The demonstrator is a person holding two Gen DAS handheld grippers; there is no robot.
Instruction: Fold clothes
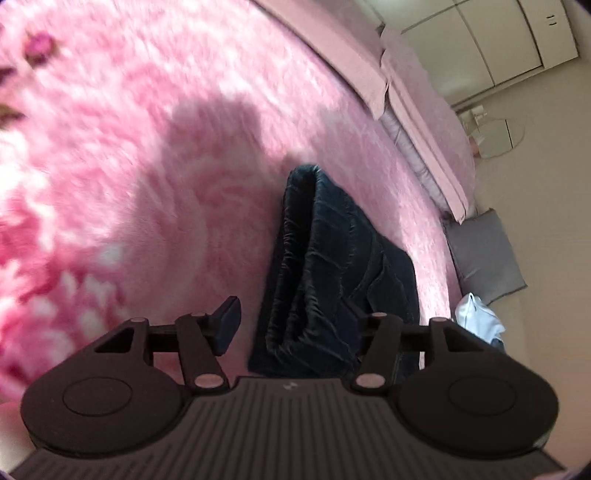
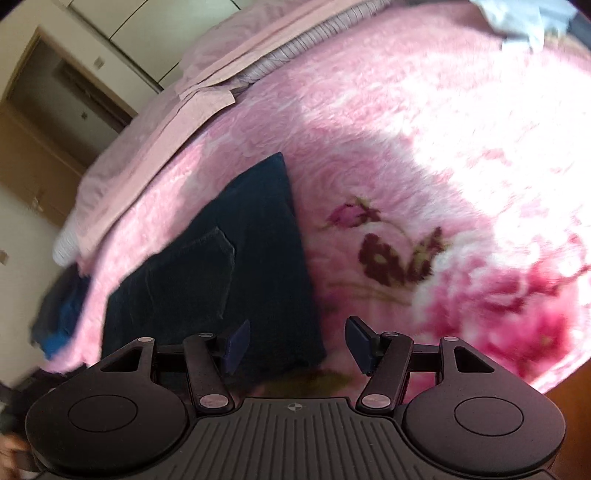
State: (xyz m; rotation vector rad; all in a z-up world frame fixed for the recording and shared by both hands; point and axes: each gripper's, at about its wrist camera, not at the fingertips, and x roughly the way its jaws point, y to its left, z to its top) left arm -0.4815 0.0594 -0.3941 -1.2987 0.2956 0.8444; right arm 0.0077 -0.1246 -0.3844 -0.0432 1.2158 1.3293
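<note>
Dark blue folded jeans (image 1: pixel 332 258) lie on the pink floral blanket (image 1: pixel 129 184), close to the bed's edge. My left gripper (image 1: pixel 299 317) hovers over their near end with the jaws apart. Its left pad (image 1: pixel 229 325) stands clear of the fabric, and its right finger is lost against the dark cloth. In the right wrist view the jeans (image 2: pixel 221 266) lie flat with a back pocket showing. My right gripper (image 2: pixel 299 339) is open over their near right corner. One of its fingers (image 2: pixel 238 343) is above the denim and the other above the blanket (image 2: pixel 406 129).
A pale pink sheet (image 1: pixel 417 92) runs along the bed's edge. On the floor beyond lie a grey pillow (image 1: pixel 484 254) and a light garment (image 1: pixel 476 321). Another light blue garment (image 2: pixel 517 18) lies at the blanket's far corner. Blue cloth (image 2: pixel 59 317) hangs off the bed's left side.
</note>
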